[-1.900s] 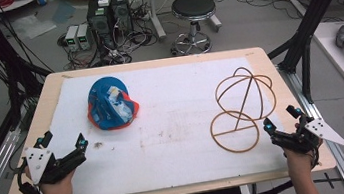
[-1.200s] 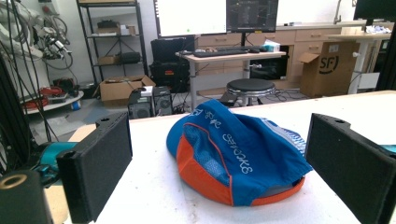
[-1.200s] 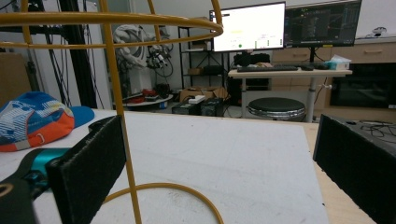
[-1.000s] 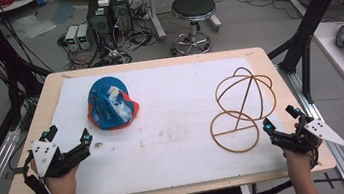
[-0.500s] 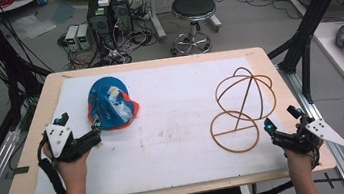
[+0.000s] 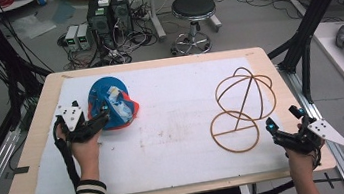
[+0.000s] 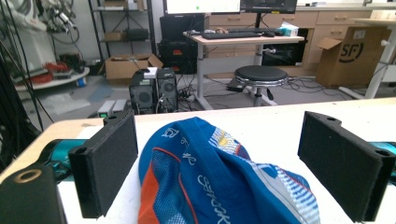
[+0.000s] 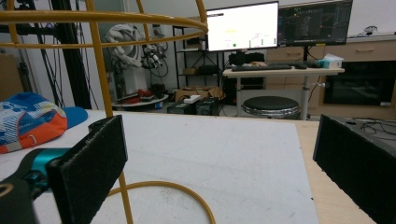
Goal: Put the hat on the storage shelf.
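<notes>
Left gripper point(image 6: 94, 125), jaws apart, straddled the blue cap point(image 6: 113, 104), ungrasped; right gripper point(image 6: 285, 130) waited open near the wire stand point(image 6: 244, 107).

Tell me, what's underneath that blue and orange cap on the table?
The cap lies on the white mat that covers the wooden table. Whether anything sits under its crown cannot be seen, since the fabric covers it. The left gripper has its jaws open around the near side.

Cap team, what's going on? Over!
Left gripper open, jaws either side of cap. Right gripper open, idle beside wire stand. Nothing blocking.
</notes>
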A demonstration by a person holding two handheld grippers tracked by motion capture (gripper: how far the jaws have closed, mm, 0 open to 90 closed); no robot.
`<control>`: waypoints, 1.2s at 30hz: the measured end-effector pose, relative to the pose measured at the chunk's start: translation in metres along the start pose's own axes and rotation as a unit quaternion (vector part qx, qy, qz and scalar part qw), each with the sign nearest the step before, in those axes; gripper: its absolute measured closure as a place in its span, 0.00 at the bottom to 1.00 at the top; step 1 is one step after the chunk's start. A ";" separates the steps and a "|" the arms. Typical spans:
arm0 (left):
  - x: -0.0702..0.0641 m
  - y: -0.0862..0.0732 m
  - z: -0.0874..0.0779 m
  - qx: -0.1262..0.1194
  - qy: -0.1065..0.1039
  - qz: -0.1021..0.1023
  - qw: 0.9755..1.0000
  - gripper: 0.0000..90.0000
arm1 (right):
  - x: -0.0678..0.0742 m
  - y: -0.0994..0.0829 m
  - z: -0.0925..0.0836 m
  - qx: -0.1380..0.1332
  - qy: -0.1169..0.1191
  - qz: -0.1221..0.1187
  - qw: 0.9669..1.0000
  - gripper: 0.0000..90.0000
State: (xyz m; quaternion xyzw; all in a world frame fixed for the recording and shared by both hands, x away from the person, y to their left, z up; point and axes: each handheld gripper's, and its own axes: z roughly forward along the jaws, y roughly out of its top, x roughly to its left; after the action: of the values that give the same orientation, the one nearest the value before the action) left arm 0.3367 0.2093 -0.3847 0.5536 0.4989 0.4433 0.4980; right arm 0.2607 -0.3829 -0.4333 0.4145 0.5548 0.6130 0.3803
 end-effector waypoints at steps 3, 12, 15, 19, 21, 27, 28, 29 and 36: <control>0.000 0.002 0.010 0.002 0.002 -0.005 1.000 0.14 | 0.001 0.000 0.001 0.001 0.001 -0.003 1.000 0.03; 0.000 -0.001 0.032 -0.002 0.015 -0.007 1.000 0.14 | 0.003 0.001 0.002 0.001 0.005 -0.005 1.000 0.03; 0.002 -0.009 0.044 0.013 0.021 -0.024 0.999 0.14 | 0.005 0.001 0.002 0.001 0.008 -0.007 1.000 0.03; 0.005 -0.013 0.052 0.024 0.022 -0.039 0.999 0.14 | 0.006 0.002 0.004 0.000 0.009 -0.007 1.000 0.03; 0.002 -0.012 0.057 0.032 0.022 -0.031 0.999 0.14 | 0.006 0.002 0.003 0.000 0.009 -0.007 1.000 0.03; -0.004 -0.012 0.071 0.049 0.028 -0.018 0.998 0.14 | 0.005 0.002 0.003 -0.001 0.007 -0.009 1.000 0.03; -0.004 -0.012 0.071 0.049 0.028 -0.018 0.998 0.14 | 0.005 0.002 0.003 -0.001 0.007 -0.009 1.000 0.03; -0.001 -0.016 0.076 0.064 0.027 -0.053 0.996 0.14 | 0.005 0.002 0.002 -0.001 0.008 -0.007 1.000 0.03; 0.002 -0.026 0.085 0.088 0.028 -0.067 0.993 0.18 | 0.006 0.000 0.004 0.002 0.010 -0.007 1.000 0.03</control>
State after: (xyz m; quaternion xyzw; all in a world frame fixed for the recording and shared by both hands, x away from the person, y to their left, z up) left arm 0.4180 0.2026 -0.4196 0.5478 0.5863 0.3785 0.4615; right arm 0.2622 -0.3760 -0.4325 0.4055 0.5624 0.6132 0.3784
